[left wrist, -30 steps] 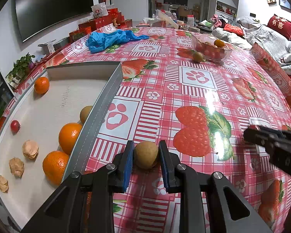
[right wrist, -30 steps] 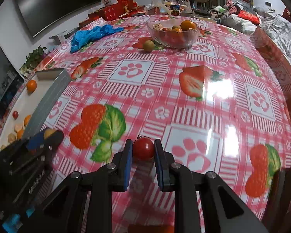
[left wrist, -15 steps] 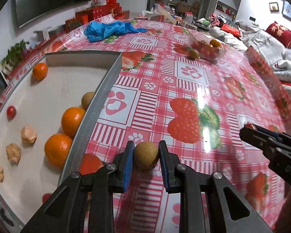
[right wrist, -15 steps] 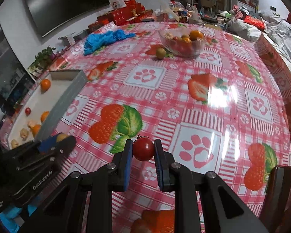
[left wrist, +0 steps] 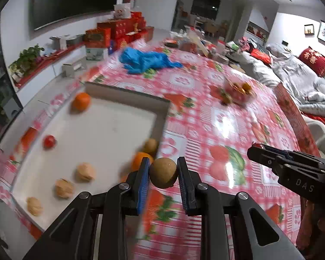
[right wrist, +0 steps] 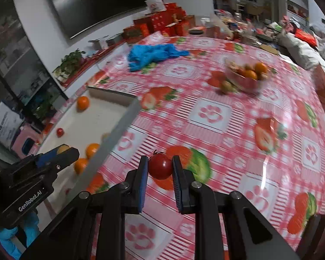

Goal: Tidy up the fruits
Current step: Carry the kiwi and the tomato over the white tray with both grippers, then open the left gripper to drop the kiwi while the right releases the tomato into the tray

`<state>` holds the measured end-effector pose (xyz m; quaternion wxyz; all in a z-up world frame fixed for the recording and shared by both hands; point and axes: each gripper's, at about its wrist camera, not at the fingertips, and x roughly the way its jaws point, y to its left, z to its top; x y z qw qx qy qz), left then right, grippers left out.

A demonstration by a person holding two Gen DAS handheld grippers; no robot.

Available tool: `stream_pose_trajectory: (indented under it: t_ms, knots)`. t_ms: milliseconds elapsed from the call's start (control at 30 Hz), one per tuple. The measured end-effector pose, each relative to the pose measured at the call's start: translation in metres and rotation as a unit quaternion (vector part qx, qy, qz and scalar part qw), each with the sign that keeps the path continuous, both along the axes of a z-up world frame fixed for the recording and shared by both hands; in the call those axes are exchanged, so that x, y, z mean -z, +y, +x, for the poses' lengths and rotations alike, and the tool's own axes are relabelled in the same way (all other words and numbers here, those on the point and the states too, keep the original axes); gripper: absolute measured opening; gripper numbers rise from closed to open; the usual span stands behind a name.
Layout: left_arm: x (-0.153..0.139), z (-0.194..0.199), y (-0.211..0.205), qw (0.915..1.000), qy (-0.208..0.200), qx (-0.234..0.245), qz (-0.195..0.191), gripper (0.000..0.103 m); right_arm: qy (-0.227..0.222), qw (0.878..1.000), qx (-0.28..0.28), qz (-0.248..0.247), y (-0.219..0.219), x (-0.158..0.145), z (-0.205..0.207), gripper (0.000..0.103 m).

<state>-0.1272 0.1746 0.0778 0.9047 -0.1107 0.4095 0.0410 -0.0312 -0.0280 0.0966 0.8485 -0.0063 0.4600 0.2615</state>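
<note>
Left gripper [left wrist: 163,172] clamped brown fruit [left wrist: 163,173], rose, swung toward tray [left wrist: 127,96]; right gripper [right wrist: 160,166] clamped tomato [right wrist: 160,166], followed — deposit next.

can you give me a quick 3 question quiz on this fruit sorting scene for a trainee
1. True or false: the left tool is shut on a round brown fruit.
2. What does the right tool hold? A) an orange B) a small red tomato C) a walnut
3. Fill in: the clear glass bowl of fruit stands on the ___ tablecloth.

Key: 1 true; 2 B; 3 red checked strawberry-print
</note>
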Motion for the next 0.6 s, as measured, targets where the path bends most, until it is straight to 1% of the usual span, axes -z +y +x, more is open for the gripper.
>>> stream_pose_trajectory:
  t_ms: [167, 367, 500, 600]
  knots:
    - [-0.005, 0.0, 0.03, 0.9995, -0.002, -0.029, 0.013, 0.027, 0.002, 0.999, -0.034, 0.003, 0.037, -0.006, 0.003, 0.024]
    - [0.005, 0.003, 0.061, 0.9982, 0.016, -0.054, 0.022, 0.027, 0.008, 0.997, -0.073, 0.002, 0.08, -0.008, 0.003, 0.024]
    - [0.012, 0.002, 0.07, 0.997, 0.026, -0.063, 0.036, 0.027, 0.023, 0.995, -0.093, 0.003, 0.105, -0.003, 0.003, 0.023]
    - [0.018, 0.003, 0.079, 0.9961, 0.035, -0.072, 0.037, 0.027, 0.037, 0.994, -0.106, 0.003, 0.12, 0.003, 0.003, 0.024]
